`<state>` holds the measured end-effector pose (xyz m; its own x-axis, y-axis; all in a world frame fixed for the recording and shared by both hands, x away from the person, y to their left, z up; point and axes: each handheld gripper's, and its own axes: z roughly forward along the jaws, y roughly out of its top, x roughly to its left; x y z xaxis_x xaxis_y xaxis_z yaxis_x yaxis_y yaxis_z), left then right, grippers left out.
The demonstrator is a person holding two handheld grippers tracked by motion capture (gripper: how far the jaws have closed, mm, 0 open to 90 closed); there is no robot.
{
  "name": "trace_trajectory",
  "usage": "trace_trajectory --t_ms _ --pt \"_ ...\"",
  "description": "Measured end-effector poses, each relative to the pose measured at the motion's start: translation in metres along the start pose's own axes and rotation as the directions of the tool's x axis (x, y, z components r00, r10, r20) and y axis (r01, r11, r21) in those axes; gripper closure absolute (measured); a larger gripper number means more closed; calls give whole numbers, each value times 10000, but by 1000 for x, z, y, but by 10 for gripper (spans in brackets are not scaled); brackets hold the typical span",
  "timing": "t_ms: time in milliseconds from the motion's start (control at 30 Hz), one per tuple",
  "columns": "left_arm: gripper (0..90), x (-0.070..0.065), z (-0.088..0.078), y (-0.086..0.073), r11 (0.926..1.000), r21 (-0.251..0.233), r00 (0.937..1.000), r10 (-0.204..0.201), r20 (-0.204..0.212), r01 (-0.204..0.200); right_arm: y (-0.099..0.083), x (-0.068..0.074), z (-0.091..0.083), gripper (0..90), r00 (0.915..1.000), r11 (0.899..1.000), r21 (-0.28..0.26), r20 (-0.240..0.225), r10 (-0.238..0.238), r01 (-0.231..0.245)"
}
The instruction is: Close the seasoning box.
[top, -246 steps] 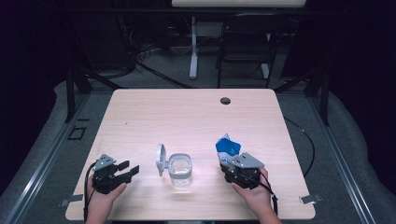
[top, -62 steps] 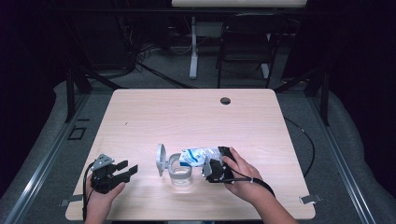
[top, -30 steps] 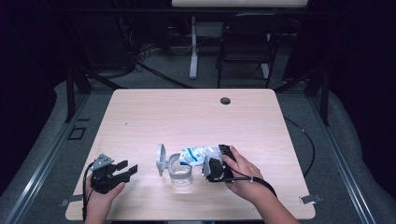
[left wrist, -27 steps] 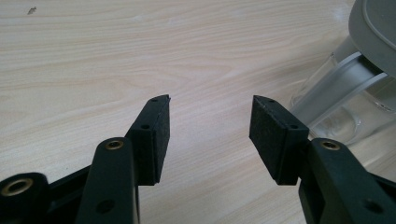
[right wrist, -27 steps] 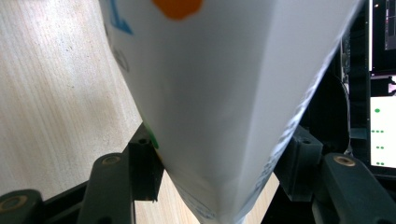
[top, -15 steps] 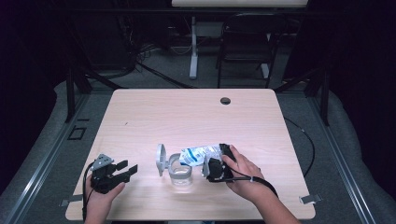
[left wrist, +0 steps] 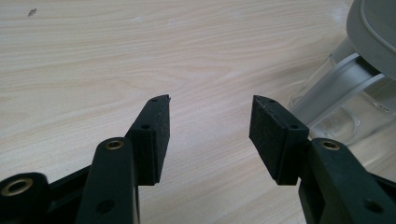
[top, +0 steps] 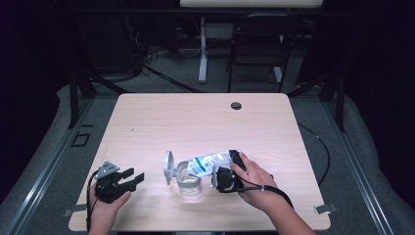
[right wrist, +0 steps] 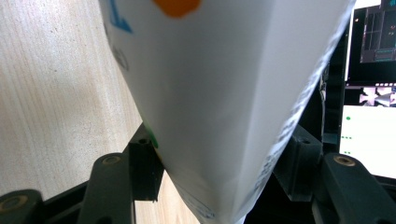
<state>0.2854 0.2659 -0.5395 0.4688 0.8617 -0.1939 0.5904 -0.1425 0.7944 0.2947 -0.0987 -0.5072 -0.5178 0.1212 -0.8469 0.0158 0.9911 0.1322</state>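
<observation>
A clear glass jar [top: 188,180] stands near the table's front edge, its grey hinged lid [top: 168,167] swung open to the left. My right gripper [top: 221,172] is shut on a white and blue pouch [top: 209,164], which lies tilted with its far end over the jar's mouth. In the right gripper view the pouch [right wrist: 224,93] fills the space between the jaws of the right gripper [right wrist: 219,177], and both pads press on it. My left gripper [top: 133,177] rests at the front left, open with nothing between its jaws. The left gripper [left wrist: 210,126] points towards the jar [left wrist: 341,93].
The wooden table [top: 195,122] has a dark cable hole [top: 236,105] near its back edge. A chair [top: 254,44] and a desk leg stand behind the table. Lit screens [right wrist: 369,93] show past the pouch.
Since the earliest frame my right gripper has carried the pouch left and tipped it over the jar. Over the last two seconds nothing has visibly moved.
</observation>
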Motion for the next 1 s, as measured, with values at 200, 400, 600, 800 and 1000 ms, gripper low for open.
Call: trace_trajectory --t_ms 200,400,600,800,1000 --pt "487 0 -1 1 10000 0 10000 6 -11 -6 3 0 0 427 9996 9995 188 134 -238 236" --pt "486 0 -1 0 10000 -3 10000 3 -7 -3 5 -1 0 427 9994 9995 100 151 -308 307" --pt "486 0 -1 0 10000 -9 10000 -1 -6 1 7 -2 -1 428 9986 9985 233 188 -501 497" --pt "486 1 -1 0 10000 -38 10000 -7 -44 6 8 -3 0 428 9977 9977 254 241 -636 629" --pt "486 1 -1 0 10000 -38 10000 -36 -44 36 7 -3 1 428 9979 9980 162 219 -617 614"
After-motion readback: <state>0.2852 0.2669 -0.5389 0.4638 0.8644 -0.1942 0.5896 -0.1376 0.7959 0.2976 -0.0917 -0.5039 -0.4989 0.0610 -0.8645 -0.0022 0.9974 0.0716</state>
